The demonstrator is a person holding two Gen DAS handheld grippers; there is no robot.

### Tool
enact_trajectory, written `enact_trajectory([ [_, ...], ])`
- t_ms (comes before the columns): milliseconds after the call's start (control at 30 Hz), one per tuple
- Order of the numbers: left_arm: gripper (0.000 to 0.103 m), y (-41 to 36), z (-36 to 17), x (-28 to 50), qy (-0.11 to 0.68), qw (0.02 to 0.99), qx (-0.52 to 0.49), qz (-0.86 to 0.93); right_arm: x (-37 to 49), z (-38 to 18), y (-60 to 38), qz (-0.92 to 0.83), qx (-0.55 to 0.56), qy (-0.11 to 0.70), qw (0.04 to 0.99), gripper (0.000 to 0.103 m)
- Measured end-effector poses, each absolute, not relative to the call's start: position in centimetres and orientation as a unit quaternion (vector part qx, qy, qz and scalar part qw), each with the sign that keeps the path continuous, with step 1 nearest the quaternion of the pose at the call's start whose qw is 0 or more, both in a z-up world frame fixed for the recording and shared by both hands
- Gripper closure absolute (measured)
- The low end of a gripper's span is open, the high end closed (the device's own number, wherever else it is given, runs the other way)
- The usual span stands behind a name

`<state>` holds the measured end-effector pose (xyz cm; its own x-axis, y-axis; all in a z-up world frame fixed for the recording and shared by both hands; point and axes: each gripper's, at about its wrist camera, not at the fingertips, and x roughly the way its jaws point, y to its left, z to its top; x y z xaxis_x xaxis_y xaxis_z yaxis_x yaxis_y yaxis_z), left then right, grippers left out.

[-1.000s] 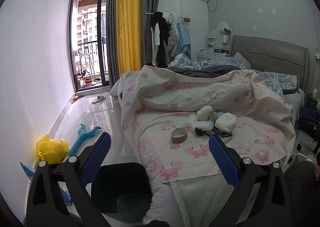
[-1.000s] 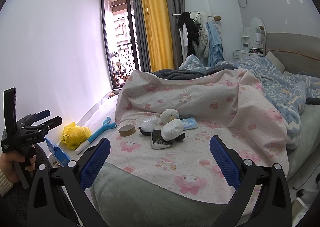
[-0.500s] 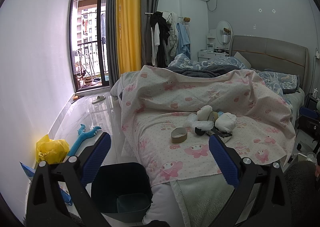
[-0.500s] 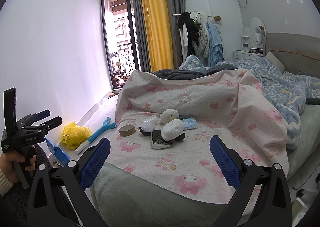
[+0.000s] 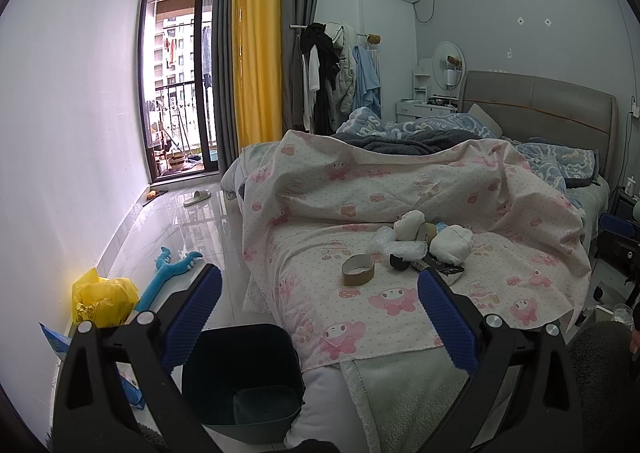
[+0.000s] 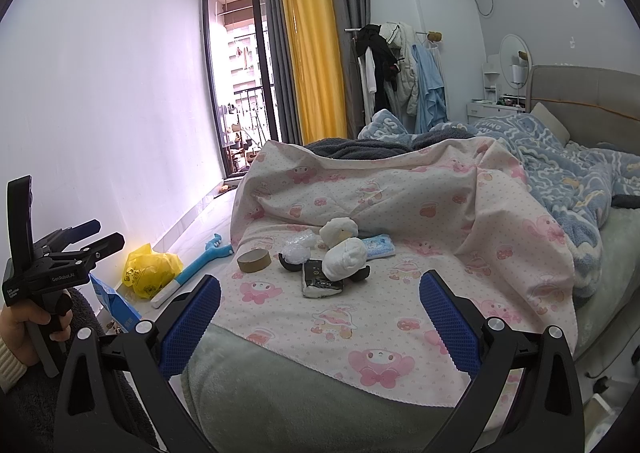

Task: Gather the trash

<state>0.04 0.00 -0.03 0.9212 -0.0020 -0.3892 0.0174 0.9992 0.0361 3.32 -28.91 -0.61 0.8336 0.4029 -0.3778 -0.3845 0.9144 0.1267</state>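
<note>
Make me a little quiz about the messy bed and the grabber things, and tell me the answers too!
1. True or false: the left gripper is holding a piece of trash.
2. Which item lies closest to the floor-side edge of the bed? A) the cardboard tape ring B) the blue tissue pack C) the black wrapper
3. Fill in: the dark bin stands on the ____ beside the bed, below the left gripper.

Key: 1. False, both it and the right gripper are open and empty. 2. A. 3. Floor.
</note>
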Motion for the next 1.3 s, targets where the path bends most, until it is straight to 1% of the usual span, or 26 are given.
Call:
enact_trajectory([
  [667,0.003,-0.5,-0.2,0.5,0.204,0.979,0.017,-0.009,3.8,-0.4,-28.5,0.206,0.009,0.215,0.955,0.003],
  [900,0.003,-0.6,0.1,1.5,0.208,0.978,0.014,-0.031,4.7,-0.1,-27.5,0.198,-0.04,0.216,0.955,0.003],
  [1200,0.004,0.1,-2.3,5.3,0.256,0.965,-0.005,-0.064,8.4,-0.8,-25.5,0.207,-0.091,0.235,0.945,0.003],
  [1300,0.005,0.1,-2.6,6.5,0.258,0.963,-0.003,-0.073,9.9,-1.5,-24.3,0.209,-0.12,0.241,0.94,0.003],
])
